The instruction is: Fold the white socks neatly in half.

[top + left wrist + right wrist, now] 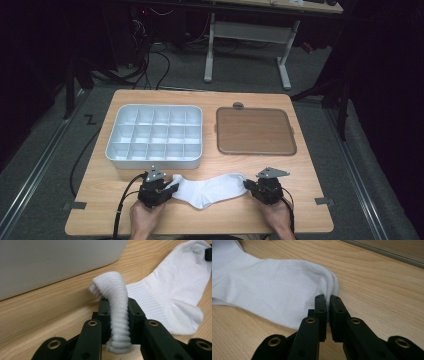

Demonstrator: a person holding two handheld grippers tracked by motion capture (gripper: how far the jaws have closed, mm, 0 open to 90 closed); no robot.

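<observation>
A white sock [207, 190] lies stretched along the near part of the wooden table [300, 165], between my two grippers. My left gripper [167, 189] is shut on its ribbed cuff [117, 315], which stands bunched up between the black jaws of the left gripper [118, 305]. At the other end, my right gripper [248, 184] is shut on the toe [327, 283], with a thin fold of cloth pinched between the jaws of the right gripper [328, 302]. The rest of the sock [272, 287] rests flat on the wood. A hand holds each gripper from the table's front edge.
A white tray [111, 145] divided into several small compartments stands behind the left gripper; its wall [50, 262] is close. A brown lid or board [255, 131] with a grey rim lies at the back right. Beyond the table stand another desk's legs [285, 65] and floor cables.
</observation>
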